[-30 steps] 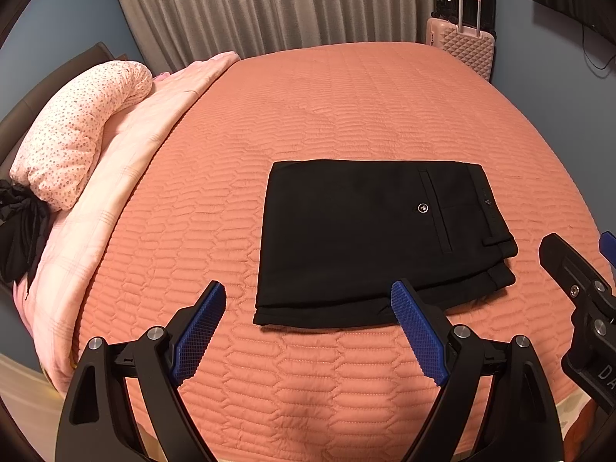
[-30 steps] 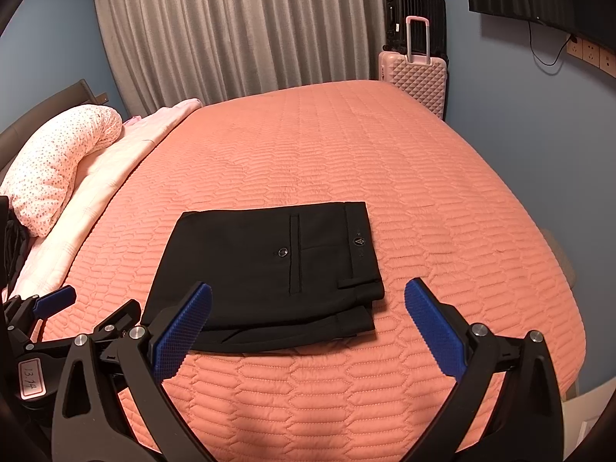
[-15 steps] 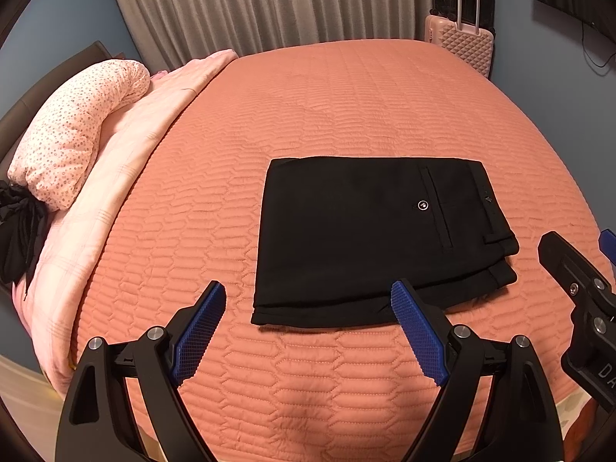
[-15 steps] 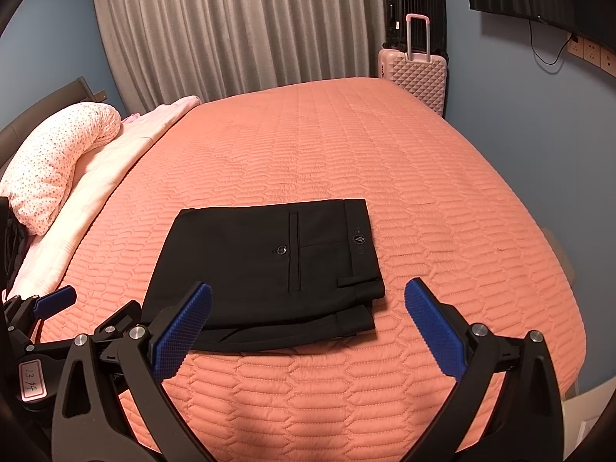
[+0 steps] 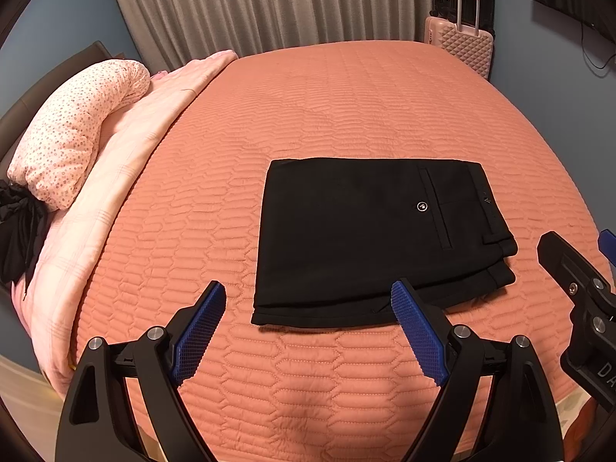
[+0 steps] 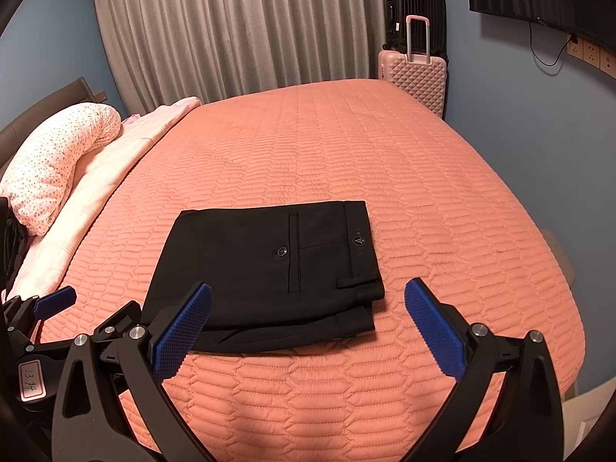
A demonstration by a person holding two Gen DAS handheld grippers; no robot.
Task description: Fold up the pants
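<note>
- The black pants [image 5: 369, 238] lie on the quilted orange bed [image 5: 346, 107], near its front edge and well clear of everything else on it.
- They already form a compact, layered rectangle: waistband, belt loop and buttoned back pocket [image 6: 294, 252] face up on the right side, and lower layers peek out along the near edge.
- The stack looks flat and mostly squared, though the bottom layers stick out a little beyond the top one at the near right corner.
- The left tongs [image 5: 308, 331] are spread wide with nothing between them, held above the bed just in front of the pants' near edge.
- The right tongs [image 6: 308, 327] are likewise wide apart and empty, hovering over the near right corner of the bundle without touching it.
- Judging by this, the folding itself appears done, or nearly so.
- What may be left is, at most, one more fold to halve the bundle or a small tidy of the offset near edge; neither is begun.
- A speckled pillow [image 5: 77, 134] and pale pink blanket [image 5: 127, 161] sit off to the left, uninvolved.
</note>
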